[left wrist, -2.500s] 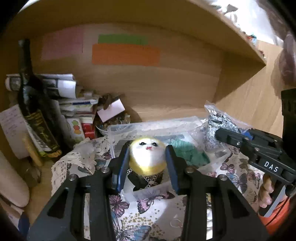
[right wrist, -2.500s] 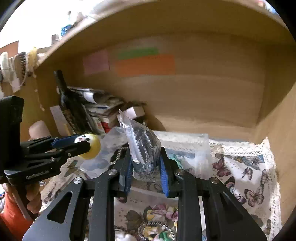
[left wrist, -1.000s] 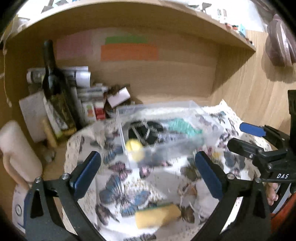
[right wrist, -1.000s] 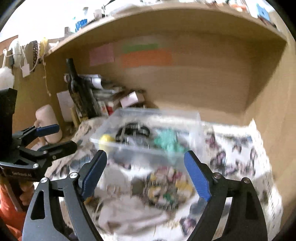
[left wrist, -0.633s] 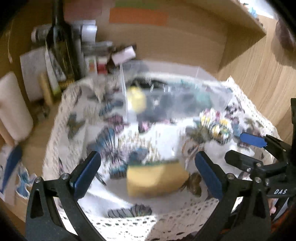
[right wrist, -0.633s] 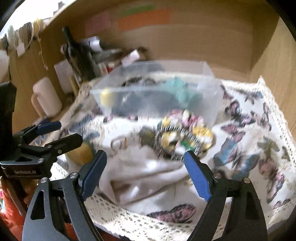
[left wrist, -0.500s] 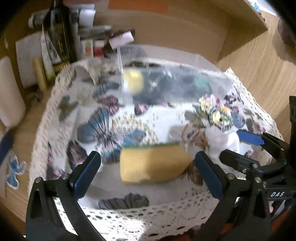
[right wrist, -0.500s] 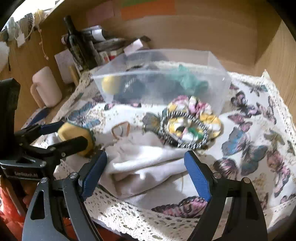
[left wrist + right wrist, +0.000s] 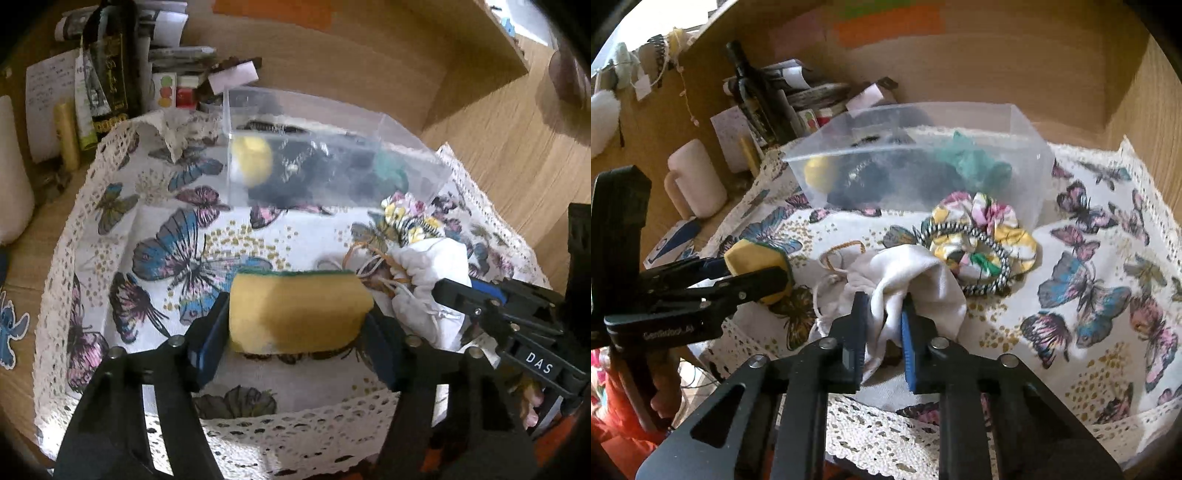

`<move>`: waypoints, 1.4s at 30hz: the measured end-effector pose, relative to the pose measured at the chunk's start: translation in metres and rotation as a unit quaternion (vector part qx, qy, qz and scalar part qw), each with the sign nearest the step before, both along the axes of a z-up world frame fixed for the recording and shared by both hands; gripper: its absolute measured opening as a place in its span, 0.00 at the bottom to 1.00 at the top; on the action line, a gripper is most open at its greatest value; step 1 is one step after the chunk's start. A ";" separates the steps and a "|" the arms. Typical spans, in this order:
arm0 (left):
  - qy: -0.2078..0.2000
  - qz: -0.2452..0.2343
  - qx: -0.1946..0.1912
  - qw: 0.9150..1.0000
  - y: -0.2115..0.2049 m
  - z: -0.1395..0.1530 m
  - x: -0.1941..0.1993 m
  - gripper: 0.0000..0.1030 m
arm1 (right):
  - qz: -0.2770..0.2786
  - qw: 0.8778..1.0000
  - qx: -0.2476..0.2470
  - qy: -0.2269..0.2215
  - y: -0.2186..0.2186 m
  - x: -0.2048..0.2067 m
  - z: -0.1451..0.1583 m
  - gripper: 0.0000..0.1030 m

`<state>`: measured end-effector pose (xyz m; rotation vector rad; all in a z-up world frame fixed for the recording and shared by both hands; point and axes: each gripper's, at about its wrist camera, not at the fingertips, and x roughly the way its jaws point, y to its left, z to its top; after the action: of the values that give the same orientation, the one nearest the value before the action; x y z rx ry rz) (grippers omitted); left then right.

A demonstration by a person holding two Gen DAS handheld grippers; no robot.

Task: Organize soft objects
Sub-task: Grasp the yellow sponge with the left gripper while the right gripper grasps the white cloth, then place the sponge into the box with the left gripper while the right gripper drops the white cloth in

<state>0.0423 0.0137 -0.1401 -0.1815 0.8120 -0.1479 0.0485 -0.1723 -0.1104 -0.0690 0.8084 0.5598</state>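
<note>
A wooden alcove is formed by a back wall (image 9: 1015,66) and a shelf (image 9: 491,40) overhead. Orange and green paper strips (image 9: 886,22) are stuck on the wall. The desk (image 9: 517,155) is covered by a butterfly-print cloth (image 9: 177,251).

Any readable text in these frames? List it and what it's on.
"DAS": white letters on the right gripper body, seen from the left wrist.
Light lettering on the left gripper body: too blurred to read.
Gold label on the dark bottle: unreadable.
Handwritten paper note: too small to read.
</note>
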 end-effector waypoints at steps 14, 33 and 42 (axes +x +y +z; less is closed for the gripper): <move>-0.127 0.024 0.009 0.992 0.010 0.081 0.007 0.64 | -0.018 0.991 0.040 -0.128 -0.013 0.005 0.078 0.13; -0.128 0.003 0.019 0.992 0.007 0.113 0.100 0.65 | -0.037 0.983 0.031 -0.180 0.004 0.088 0.106 0.13; -0.055 0.002 0.026 0.998 0.008 0.070 0.156 0.65 | -0.035 0.996 0.007 -0.081 0.012 0.146 0.055 0.13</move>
<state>0.1979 0.0221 -0.0703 -0.1252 0.7044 -0.1327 0.1941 -0.1602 -0.0558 -0.0721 0.6474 0.4865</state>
